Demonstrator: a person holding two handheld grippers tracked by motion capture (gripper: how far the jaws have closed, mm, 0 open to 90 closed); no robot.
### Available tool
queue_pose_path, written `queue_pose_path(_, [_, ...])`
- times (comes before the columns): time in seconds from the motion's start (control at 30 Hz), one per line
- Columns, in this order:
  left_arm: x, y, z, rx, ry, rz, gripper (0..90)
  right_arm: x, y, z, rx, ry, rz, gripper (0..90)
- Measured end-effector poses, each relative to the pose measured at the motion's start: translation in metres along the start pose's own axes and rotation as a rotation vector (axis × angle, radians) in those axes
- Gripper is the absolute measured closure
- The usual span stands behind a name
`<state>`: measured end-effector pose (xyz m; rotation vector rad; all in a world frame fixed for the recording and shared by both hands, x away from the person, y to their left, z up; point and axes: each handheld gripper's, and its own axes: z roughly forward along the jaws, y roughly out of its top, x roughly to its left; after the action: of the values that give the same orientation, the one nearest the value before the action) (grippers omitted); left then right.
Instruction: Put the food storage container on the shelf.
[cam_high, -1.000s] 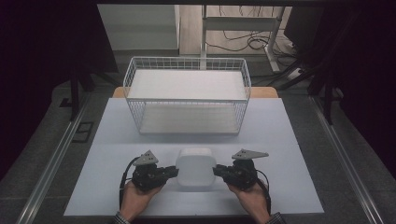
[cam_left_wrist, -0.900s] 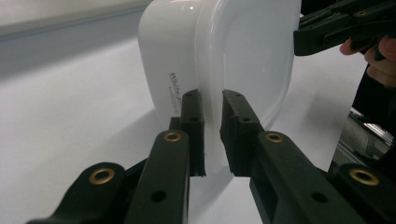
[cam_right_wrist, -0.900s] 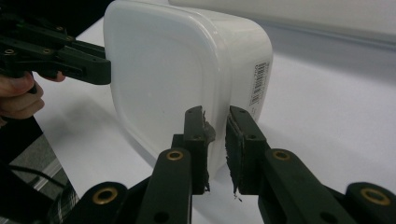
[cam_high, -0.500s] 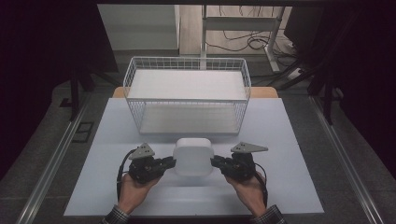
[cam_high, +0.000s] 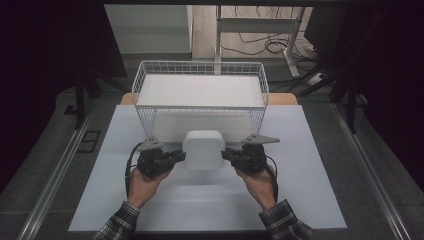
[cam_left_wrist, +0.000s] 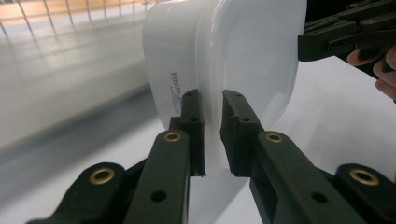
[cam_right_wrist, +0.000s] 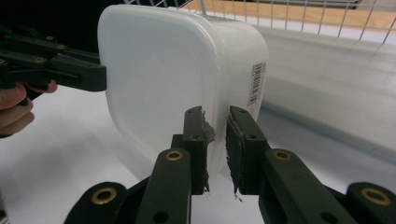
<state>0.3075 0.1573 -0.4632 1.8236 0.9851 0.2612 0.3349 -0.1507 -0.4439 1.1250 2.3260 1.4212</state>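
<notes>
Two tongs on one white lidded container (cam_high: 202, 149), one each side. Your left tongs (cam_high: 176, 156) are clamped on the container's left rim; in the left gripper view both pads (cam_left_wrist: 194, 122) pinch the lid edge where it meets the tub. Your right tongs (cam_high: 228, 153) are clamped the same way on the right rim; the right gripper view shows both pads (cam_right_wrist: 196, 135) squeezing the lid edge, barcode label (cam_right_wrist: 256, 83) just beyond them on the tub wall. Printed text (cam_left_wrist: 173, 87) sits on the wall next to the left pads. Container is between your two hands, near the front-middle of the white surface (cam_high: 310, 170), just in front of the wire basket (cam_high: 200, 70). From above it reads roughly level, lid side up. Can't tell from the high view whether its base touches the surface. Basket stands at the back of the surface, white bottom panel inside, container not in it. Both your hands (cam_high: 145, 182) wrap the gripper bodies, plaid sleeves (cam_high: 285, 225) at the bottom edge.
</notes>
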Motion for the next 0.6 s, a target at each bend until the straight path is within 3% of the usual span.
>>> queue_pose_path(0.37, [0.021,0.015,0.019,-0.002,0.016,-0.021,79.7,-0.018,0.017,0.025,0.002,-0.044,0.005,76.5])
queue_pose_path(0.6, [0.035,0.016,0.039,0.014,0.022,-0.035,79.6,-0.032,0.017,0.042,0.012,-0.074,0.027,76.2])
